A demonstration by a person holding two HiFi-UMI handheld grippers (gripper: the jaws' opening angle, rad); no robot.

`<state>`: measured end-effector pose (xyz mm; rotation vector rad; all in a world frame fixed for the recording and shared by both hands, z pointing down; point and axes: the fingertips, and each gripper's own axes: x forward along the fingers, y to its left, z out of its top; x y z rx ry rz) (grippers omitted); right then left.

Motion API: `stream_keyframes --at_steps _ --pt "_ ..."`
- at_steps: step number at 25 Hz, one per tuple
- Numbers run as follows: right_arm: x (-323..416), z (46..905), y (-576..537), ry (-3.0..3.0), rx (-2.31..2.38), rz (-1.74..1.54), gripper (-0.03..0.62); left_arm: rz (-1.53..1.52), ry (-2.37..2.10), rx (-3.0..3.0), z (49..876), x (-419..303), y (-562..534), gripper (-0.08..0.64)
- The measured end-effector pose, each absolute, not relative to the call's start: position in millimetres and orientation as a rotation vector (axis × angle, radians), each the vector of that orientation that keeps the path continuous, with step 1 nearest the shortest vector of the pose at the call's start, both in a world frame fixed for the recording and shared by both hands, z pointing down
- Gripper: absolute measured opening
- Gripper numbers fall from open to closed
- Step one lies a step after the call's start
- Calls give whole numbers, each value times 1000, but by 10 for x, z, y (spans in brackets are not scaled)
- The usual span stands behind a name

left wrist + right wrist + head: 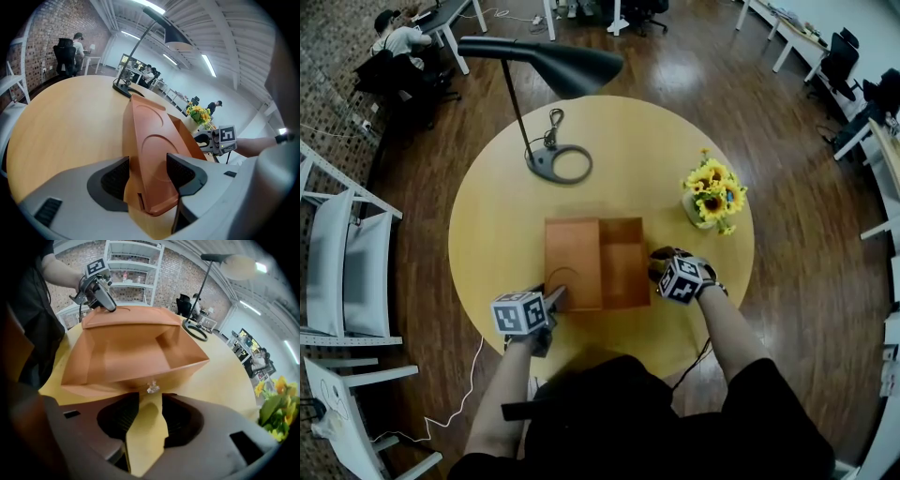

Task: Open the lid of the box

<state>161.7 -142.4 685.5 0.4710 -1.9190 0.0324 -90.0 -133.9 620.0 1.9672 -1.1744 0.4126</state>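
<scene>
We find box (624, 264) at centre of table (502, 220), lid (151, 135) swung open to left. Left gripper (149, 173) clamped on lid's near edge. Right gripper (151, 414) jaws apart, empty, facing box's right wall; small catch (152, 388) just beyond tips.

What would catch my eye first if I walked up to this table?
An orange box lies open in the middle of the round yellow table, its lid folded out to the left and clamped in the left hand-held gripper. The right hand-held gripper sits with open jaws at the box's right side, near some sunflowers. A black lamp stands at the far side.
</scene>
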Motion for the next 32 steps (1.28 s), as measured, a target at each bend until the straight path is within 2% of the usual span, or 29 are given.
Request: stream_keyframes --at_steps 9,17,20,22,24,27,32 --pt "1978 6239 -1334 -2077 921 225 160 369 -1185 2072 6173 -890 -1374 242" --pt "2073 5027 -947 -2333 1429 306 161 -44 -1203 2172 5470 -1146 -1396 231" --pt "2157 4641 -863 -2300 1659 215 154 -191 -1212 2257 5032 -1328 -1266 164" --pt "2168 4362 -801 -2353 1830 240 89 -321 -1135 2327 4724 -1396 -1139 41" --pt "2142 4178 -751 -2440 1964 331 85 -415 -1079 2375 4479 -1482 -1015 3" --pt "2107 4127 -679 -2515 2026 454 5 -456 -1128 2421 4274 -1638 -823 3" --pt "2012 4030 -545 -2558 1993 453 2 -477 -1233 2433 4152 -1846 -565 3"
